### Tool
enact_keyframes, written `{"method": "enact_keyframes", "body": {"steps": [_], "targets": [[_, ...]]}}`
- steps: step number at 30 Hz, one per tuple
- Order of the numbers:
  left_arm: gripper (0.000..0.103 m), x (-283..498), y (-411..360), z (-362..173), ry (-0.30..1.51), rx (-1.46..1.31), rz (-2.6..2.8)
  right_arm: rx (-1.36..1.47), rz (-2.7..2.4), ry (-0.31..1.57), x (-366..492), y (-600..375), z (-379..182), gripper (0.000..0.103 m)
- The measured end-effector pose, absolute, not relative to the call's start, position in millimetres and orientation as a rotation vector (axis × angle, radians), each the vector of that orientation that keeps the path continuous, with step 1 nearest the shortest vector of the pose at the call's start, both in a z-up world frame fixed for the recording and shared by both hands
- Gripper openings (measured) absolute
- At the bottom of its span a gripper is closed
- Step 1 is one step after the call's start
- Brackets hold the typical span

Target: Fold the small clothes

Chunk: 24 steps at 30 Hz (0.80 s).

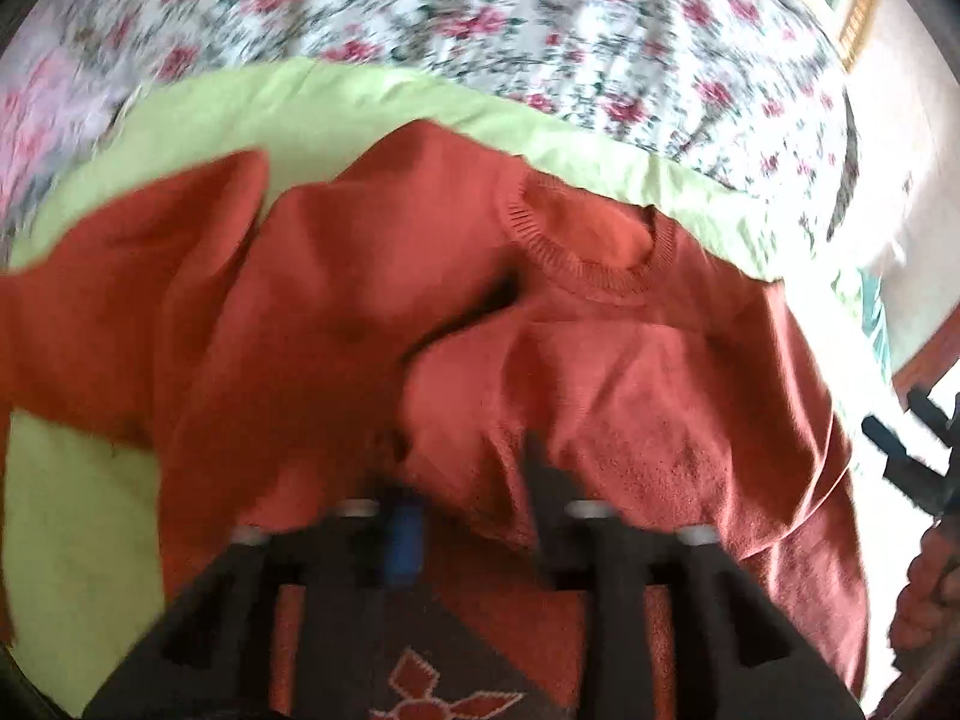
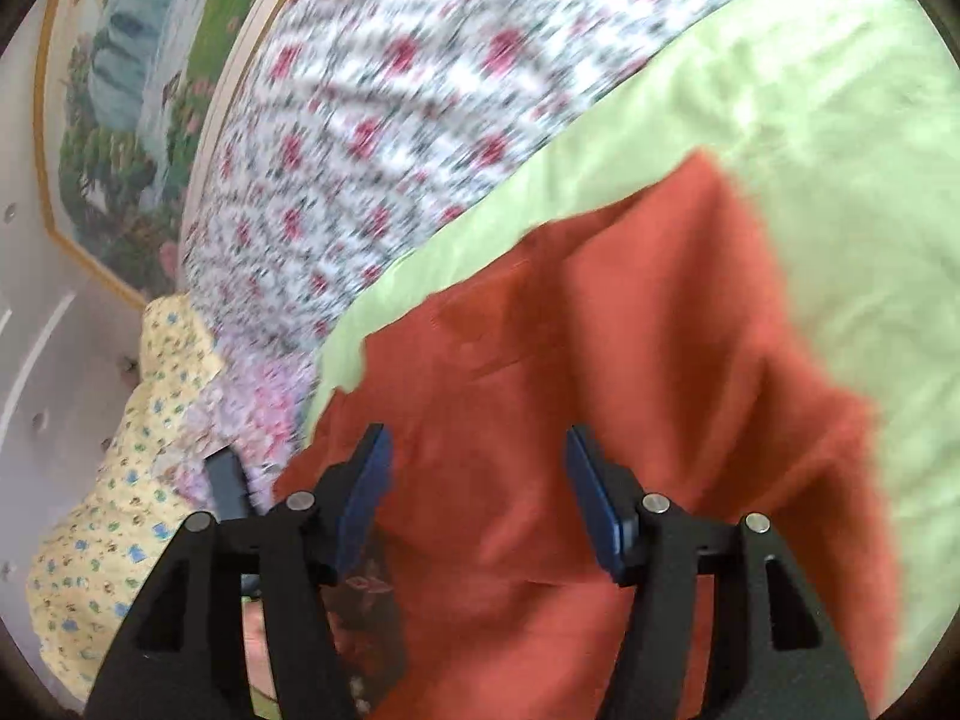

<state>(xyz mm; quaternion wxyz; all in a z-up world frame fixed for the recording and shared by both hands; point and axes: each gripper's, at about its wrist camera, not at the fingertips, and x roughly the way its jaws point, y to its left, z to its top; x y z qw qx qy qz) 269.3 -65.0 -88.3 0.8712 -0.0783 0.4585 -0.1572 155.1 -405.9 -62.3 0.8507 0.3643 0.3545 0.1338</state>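
Sweater: my rust-orange knit sweater [image 1: 372, 276] lies front up on the green sheet [image 1: 336, 96], its ribbed collar [image 1: 591, 252] pointing away from me. It is rumpled, not flat.

Fold so far: I judge it barely begun. One sleeve [image 1: 138, 252] sprawls out to the side, and the lower part of the body is bunched up toward the chest in loose ridges. I see no clean folded edge yet.

Left gripper [image 1: 468, 510]: its tips are buried in a raised pleat of the sweater near the hem. It looks pinched on that cloth, but blur and fabric hide the jaws, so I cannot tell for sure.

Right gripper [image 2: 477, 504]: spread wide over the sweater with nothing between its blue pads [image 2: 366, 498]. Whether they touch the cloth I cannot tell.

Left to do: by my reckoning, smooth the body, bring both sleeves in, then fold the hem up toward the collar.

Around: the green sheet lies over a flowered bedspread [image 2: 372, 138]. A yellow printed cloth [image 2: 120, 480] sits at the bed's edge, and a framed landscape picture [image 2: 132, 108] hangs beyond.
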Motion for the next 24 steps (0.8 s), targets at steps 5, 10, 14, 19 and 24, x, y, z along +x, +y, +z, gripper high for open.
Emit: {"method": "enact_keyframes", "body": {"steps": [5,10,14,19,24], "targets": [[0.059,290.4,-77.8,-98.8,0.995,-0.171,-0.326,0.795,0.174,0.744,146.1,-440.6,-72.8,0.061],[0.004,282.9,-60.1,-87.4,0.888,-0.200,-0.306,0.776,0.089,0.761,153.2,-468.9,-72.2,0.061],[0.003,274.3,-31.6,-87.6,0.858,-0.237,-0.238,0.709,0.039,0.802,177.9,-478.5,-68.4,0.065],[0.004,271.8,-29.8,-94.1,0.868,-0.218,-0.240,0.661,0.037,0.897,230.9,-463.6,-82.9,0.066],[0.003,265.5,-34.4,-96.7,0.870,-0.170,-0.230,0.515,-0.015,0.973,267.2,-445.9,-103.9,0.062]]}}
